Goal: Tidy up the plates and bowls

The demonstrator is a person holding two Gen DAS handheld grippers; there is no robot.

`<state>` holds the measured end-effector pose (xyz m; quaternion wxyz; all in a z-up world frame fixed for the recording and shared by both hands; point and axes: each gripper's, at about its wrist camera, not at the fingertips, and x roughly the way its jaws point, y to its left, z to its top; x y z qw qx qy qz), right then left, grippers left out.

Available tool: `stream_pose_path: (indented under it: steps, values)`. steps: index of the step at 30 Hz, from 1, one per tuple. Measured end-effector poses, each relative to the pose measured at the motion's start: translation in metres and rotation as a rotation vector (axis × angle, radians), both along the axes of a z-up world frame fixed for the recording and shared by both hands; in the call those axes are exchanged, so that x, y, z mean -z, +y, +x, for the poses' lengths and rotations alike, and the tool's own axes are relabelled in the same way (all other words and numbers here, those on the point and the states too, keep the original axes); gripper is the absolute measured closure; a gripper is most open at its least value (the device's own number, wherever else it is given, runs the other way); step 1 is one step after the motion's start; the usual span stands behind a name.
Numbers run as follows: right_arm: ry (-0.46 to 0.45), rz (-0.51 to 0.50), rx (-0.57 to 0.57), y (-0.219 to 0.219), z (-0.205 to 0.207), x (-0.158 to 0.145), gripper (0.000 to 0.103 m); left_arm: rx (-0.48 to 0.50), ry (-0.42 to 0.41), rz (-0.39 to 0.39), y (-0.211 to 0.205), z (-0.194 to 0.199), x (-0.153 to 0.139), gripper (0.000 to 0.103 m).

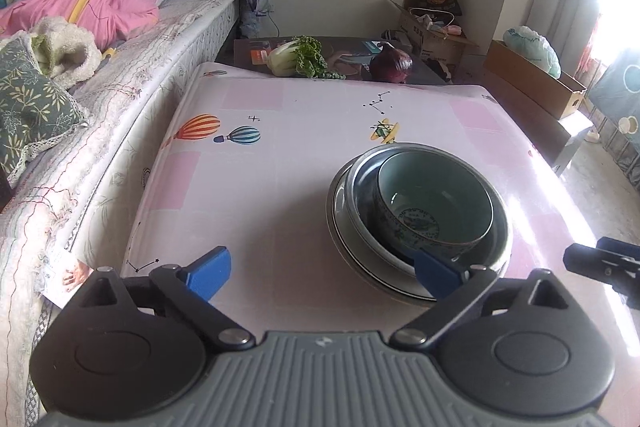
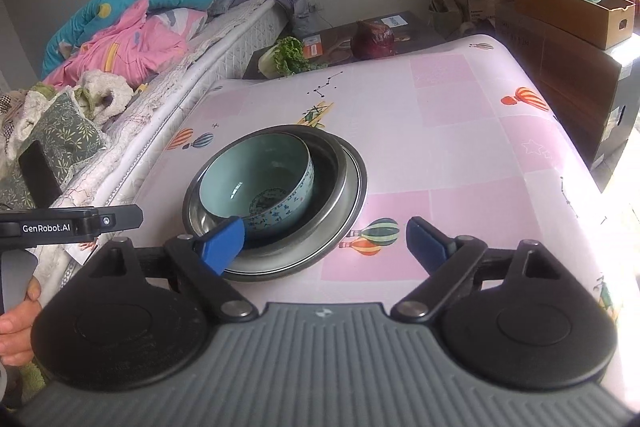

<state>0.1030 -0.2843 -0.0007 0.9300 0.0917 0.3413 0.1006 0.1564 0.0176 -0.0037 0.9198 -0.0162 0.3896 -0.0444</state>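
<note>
A pale blue ceramic bowl (image 1: 434, 205) sits tilted inside a steel bowl (image 1: 362, 183), which rests on a steel plate (image 1: 352, 255) on the pink table. The same stack shows in the right wrist view: ceramic bowl (image 2: 256, 179), steel bowl (image 2: 326, 163), plate (image 2: 356, 187). My left gripper (image 1: 322, 269) is open and empty, just in front of the stack and to its left. My right gripper (image 2: 324, 241) is open and empty, in front of the stack's right side.
The table has a pink patterned cloth (image 1: 260, 187). A bed (image 1: 80, 67) with blankets runs along the left. A leafy cabbage (image 1: 294, 57) and a red cabbage (image 1: 390, 65) lie on a dark low table behind. Cardboard boxes (image 2: 572, 11) stand at the right.
</note>
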Motion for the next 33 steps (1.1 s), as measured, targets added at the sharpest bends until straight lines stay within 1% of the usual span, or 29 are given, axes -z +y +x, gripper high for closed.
stream_pose_path:
  steps: [2, 4, 6, 8, 10, 13, 15, 17, 19, 22, 26, 29, 33]
  values:
    - [-0.039, -0.026, 0.017, 0.001, -0.017, -0.008, 0.001, 0.000, -0.019, 0.030, -0.005, -0.010, -0.003, 0.000]
    - [-0.067, -0.059, 0.037, 0.002, -0.031, -0.014, 0.001, 0.009, -0.038, 0.044, -0.010, -0.021, -0.005, 0.000]
    - [-0.078, -0.085, 0.061, 0.004, -0.042, -0.016, 0.001, 0.016, -0.042, 0.039, -0.014, -0.028, -0.005, 0.000]
    - [-0.079, -0.111, 0.083, 0.006, -0.051, -0.015, 0.001, 0.021, -0.037, 0.042, -0.018, -0.033, -0.005, 0.000]
    - [-0.070, -0.141, 0.095, 0.008, -0.056, -0.011, 0.001, 0.021, -0.025, 0.074, -0.024, -0.037, -0.004, 0.000]
    - [-0.056, -0.161, 0.103, 0.011, -0.060, -0.005, 0.001, -0.033, -0.008, 0.119, -0.032, -0.041, -0.003, 0.000]
    - [-0.046, -0.153, 0.113, 0.010, -0.060, -0.002, 0.001, -0.052, 0.011, 0.157, -0.036, -0.039, -0.003, 0.000]
    - [-0.043, -0.141, 0.127, 0.009, -0.057, -0.002, 0.001, -0.045, 0.016, 0.189, -0.038, -0.039, -0.002, 0.000]
    - [-0.046, -0.154, 0.134, 0.010, -0.056, -0.003, 0.001, -0.025, 0.022, 0.214, -0.041, -0.039, 0.000, 0.000]
    - [-0.057, -0.181, 0.126, 0.012, -0.055, -0.005, 0.001, -0.004, 0.011, 0.218, -0.043, -0.041, -0.001, 0.000]
    - [-0.059, -0.163, 0.100, 0.010, -0.055, -0.007, 0.001, -0.018, 0.000, 0.213, -0.041, -0.041, -0.002, 0.000]
    - [-0.052, -0.187, 0.093, 0.010, -0.052, -0.005, 0.001, -0.017, -0.002, 0.201, -0.038, -0.042, -0.003, 0.000]
    - [-0.029, -0.146, 0.069, 0.009, -0.047, -0.002, 0.001, -0.019, 0.000, 0.186, -0.035, -0.041, -0.002, 0.000]
